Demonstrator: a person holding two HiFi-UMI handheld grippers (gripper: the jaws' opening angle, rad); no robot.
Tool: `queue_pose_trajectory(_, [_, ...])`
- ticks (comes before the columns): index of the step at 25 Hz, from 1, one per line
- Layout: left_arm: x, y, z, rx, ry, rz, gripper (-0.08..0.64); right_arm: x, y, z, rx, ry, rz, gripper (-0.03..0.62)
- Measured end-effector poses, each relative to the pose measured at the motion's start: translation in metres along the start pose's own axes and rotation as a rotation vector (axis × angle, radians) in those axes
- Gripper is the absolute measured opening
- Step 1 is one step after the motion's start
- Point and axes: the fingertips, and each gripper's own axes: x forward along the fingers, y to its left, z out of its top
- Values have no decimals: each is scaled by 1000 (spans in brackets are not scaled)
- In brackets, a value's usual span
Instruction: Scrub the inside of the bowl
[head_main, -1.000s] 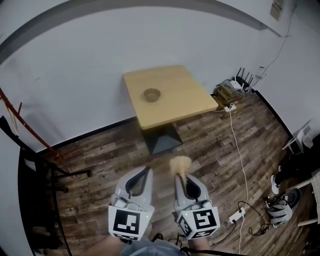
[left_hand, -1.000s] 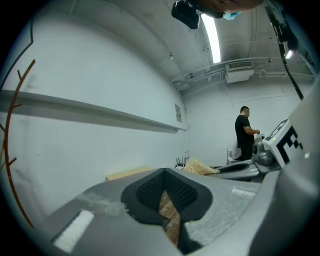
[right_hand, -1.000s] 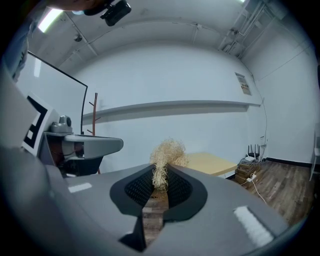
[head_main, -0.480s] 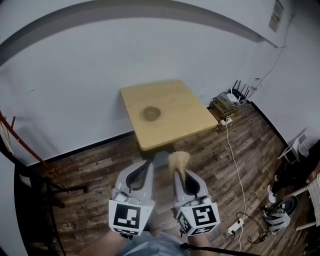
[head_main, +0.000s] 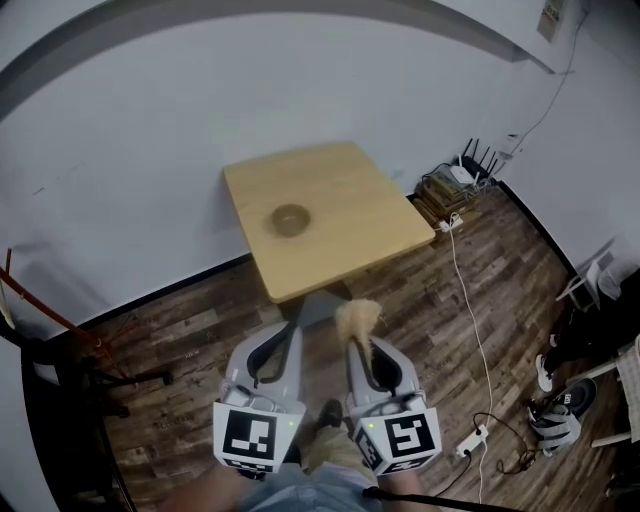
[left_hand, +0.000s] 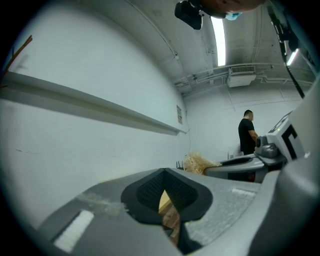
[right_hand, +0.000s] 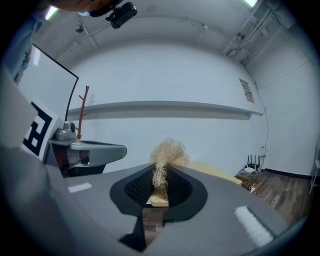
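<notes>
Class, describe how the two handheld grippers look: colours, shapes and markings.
Both the left gripper and right gripper have light grey, tapering fingers lined with black textured pads. Each carries a white cube with black square markers at the back.

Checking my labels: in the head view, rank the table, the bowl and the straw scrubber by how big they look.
1. the table, clearly largest.
2. the scrubber and the bowl look about alike; the scrubber is nearer the camera, so unranked.

Place: a bare test room is suggested.
Signs: square light-wood table set against plain white wall; white router with black antennas on the floor right of the table.
</notes>
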Motion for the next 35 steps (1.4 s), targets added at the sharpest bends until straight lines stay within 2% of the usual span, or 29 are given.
queue_pose_trajectory(7, [63, 10, -25, -3, 100, 38, 21, 49, -45, -23, 47, 58, 40, 48])
queue_pose_trajectory(13, [118, 17, -26, 25, 152, 88, 21, 92, -91, -29, 93, 75, 81, 48])
queue_pose_trajectory(25, [182, 21, 14, 70, 111, 182, 21, 149, -149, 9, 87, 11, 169, 48])
queue_pose_trajectory(35, [190, 66, 21, 50, 76, 284, 21, 194, -141, 23, 48, -8, 234, 48])
